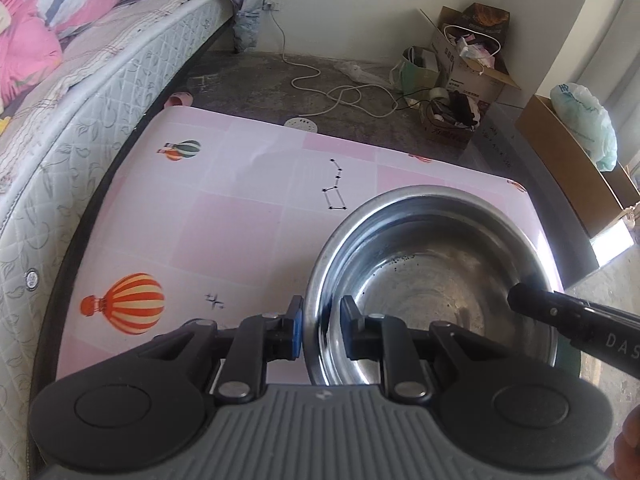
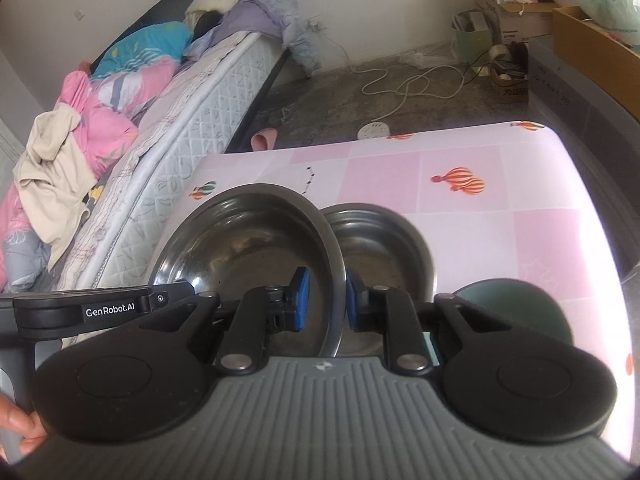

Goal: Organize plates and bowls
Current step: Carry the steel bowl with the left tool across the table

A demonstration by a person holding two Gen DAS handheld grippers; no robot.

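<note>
A: Pink tabletop [image 1: 240,216] beside bed [image 1: 80,128]. Steel bowl [image 1: 432,280] location?
B: Above it; left gripper [image 1: 322,332] and right gripper [image 2: 326,304] fingers clenched on opposite rims. Second bowl [image 2: 380,240] behind.

A pink checked table [image 2: 460,200] with balloon prints; a second steel bowl [image 2: 380,240] and a green dish [image 2: 520,308] rest on it

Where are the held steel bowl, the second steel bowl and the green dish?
held steel bowl [image 2: 248,248], right wrist view, inner wall.
second steel bowl [image 2: 380,248], right wrist view, inside.
green dish [image 2: 520,304], right wrist view, top.
</note>
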